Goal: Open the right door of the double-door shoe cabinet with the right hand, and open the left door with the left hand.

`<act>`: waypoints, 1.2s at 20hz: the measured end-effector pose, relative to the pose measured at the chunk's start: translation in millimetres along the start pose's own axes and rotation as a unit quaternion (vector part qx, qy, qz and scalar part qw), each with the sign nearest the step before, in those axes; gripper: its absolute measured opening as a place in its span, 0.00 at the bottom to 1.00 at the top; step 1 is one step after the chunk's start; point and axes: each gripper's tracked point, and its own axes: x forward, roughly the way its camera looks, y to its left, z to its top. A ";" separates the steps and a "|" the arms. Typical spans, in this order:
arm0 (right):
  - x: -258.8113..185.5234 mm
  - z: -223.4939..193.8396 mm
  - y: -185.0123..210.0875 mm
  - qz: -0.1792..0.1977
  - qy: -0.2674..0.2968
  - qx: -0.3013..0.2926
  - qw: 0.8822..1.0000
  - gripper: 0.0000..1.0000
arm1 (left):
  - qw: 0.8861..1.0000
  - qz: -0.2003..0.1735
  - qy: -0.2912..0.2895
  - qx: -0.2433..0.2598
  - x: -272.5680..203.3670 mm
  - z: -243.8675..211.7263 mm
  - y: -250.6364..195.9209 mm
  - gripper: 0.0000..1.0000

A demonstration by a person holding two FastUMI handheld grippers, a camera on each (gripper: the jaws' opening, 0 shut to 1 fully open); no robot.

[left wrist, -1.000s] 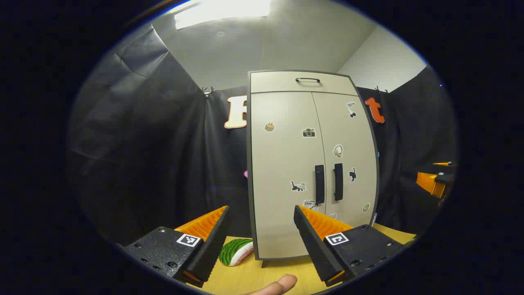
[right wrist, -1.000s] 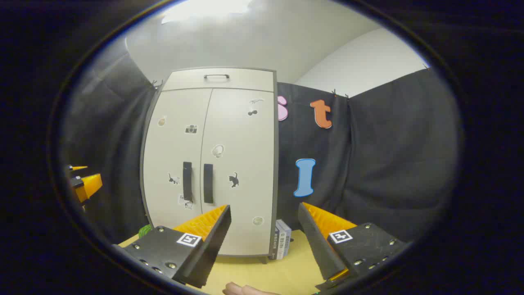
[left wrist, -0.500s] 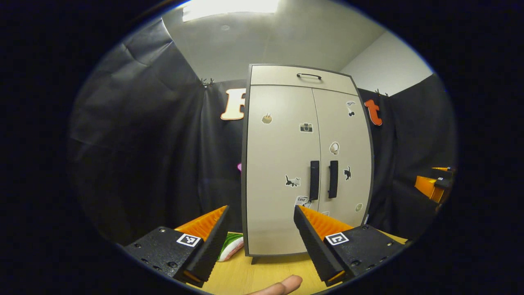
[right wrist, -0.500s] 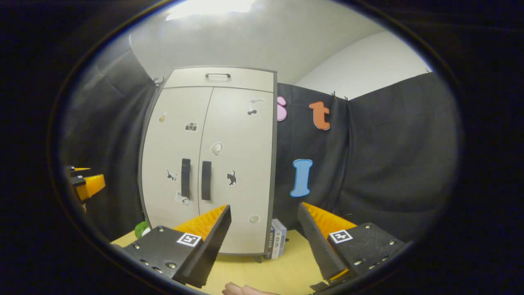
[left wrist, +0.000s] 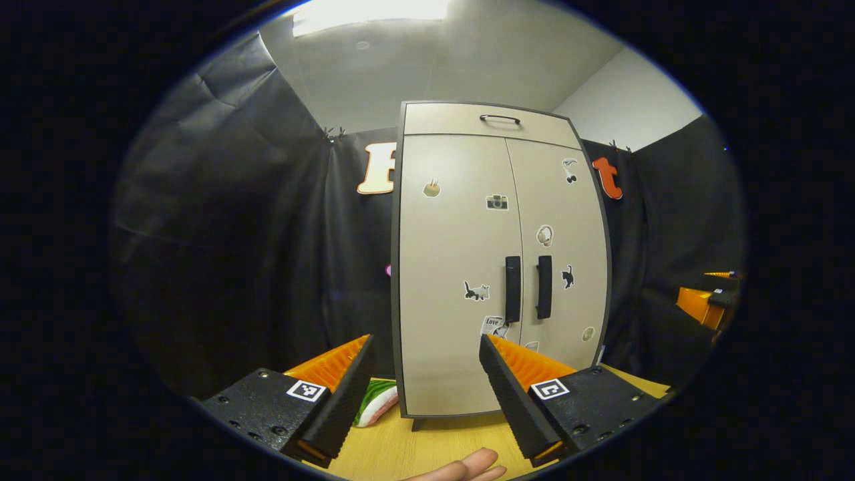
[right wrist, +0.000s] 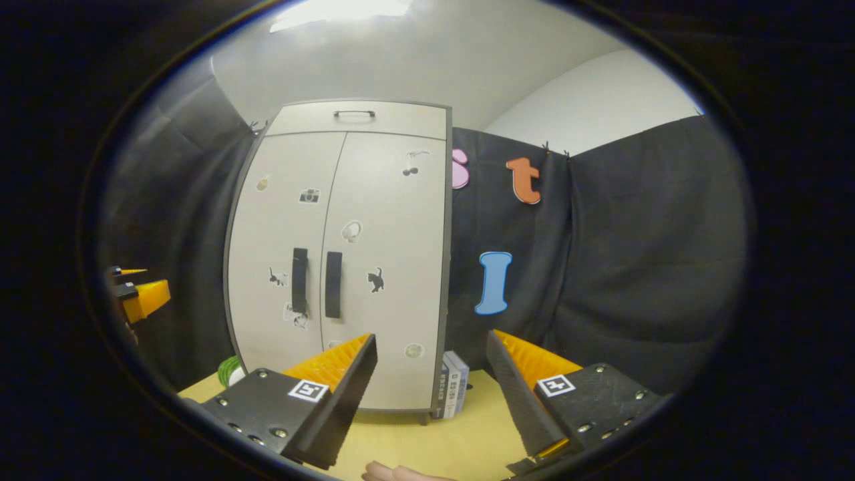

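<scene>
A beige double-door shoe cabinet [left wrist: 454, 220] [right wrist: 387, 267] stands upright on the wooden table, both doors closed and dotted with small stickers. Two black vertical handles sit side by side at the middle seam: the left door's handle [left wrist: 512, 288] [right wrist: 299, 280] and the right door's handle [left wrist: 544, 286] [right wrist: 333, 284]. My left gripper [left wrist: 424, 347] is open, some way in front of the cabinet's left door, holding nothing. My right gripper [right wrist: 431, 344] is open too, facing the cabinet's right edge from a distance. The other gripper shows far off at the right [left wrist: 701, 300] and at the left [right wrist: 137, 297].
A drawer with a thin handle [left wrist: 499, 118] tops the cabinet. A green and white cushion-like thing [left wrist: 377, 401] lies left of the cabinet's foot. A few books [right wrist: 454, 384] stand at its right foot. The table [right wrist: 427, 444] runs under both grippers. A fingertip [left wrist: 467, 467] shows at the bottom.
Both grippers have drifted slightly, so the cabinet sits a bit higher and larger in each view. Doors stay closed and both grippers stay open.
</scene>
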 end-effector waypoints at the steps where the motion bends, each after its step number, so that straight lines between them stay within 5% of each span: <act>1: 4.6 -3.4 1.6 0.001 0.003 0.001 1.000 0.98 | 1.000 -0.001 0.000 0.001 0.6 -2.2 -1.3 0.96; 9: 83.2 6.5 50.4 0.059 -0.022 0.013 0.998 0.98 | 1.000 -0.018 0.020 -0.004 2.9 -28.4 -8.5 0.95; 17: 164.4 4.8 143.4 0.108 -0.005 -0.006 0.994 0.93 | 0.999 -0.022 0.023 -0.008 -20.9 -50.6 0.7 0.96; 24: 205.5 -8.2 185.5 0.087 0.008 -0.004 0.996 0.95 | 0.999 -0.024 0.031 -0.016 -41.4 -77.6 6.8 0.96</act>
